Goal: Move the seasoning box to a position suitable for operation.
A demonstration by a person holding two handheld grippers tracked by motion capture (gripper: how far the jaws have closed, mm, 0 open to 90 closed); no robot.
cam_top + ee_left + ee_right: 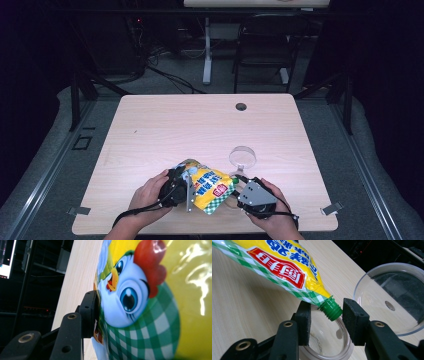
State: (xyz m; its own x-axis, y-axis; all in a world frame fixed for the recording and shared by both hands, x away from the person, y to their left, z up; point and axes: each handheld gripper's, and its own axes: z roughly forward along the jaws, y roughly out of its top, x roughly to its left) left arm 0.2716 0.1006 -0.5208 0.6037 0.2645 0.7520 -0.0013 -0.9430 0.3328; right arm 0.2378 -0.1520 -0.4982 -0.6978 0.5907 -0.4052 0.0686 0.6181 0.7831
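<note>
A yellow pouch (210, 186) with green check edges and a cartoon chicken (130, 297) hangs tilted over the table's front edge, spout pointing down to the right. My left gripper (186, 191) is shut on its upper end, and one finger (88, 312) presses against the film. The pouch's green screw cap (332, 310) sits between the jaws of my right gripper (328, 321), which stands open with small gaps on both sides. Below the cap stands a small clear glass bowl (337, 350).
A larger clear round dish (392, 297) lies on the wooden table (200, 125) just beyond the right gripper (240, 192). A cable hole (241, 106) sits near the far edge. A chair (265, 45) and a desk leg stand behind the table.
</note>
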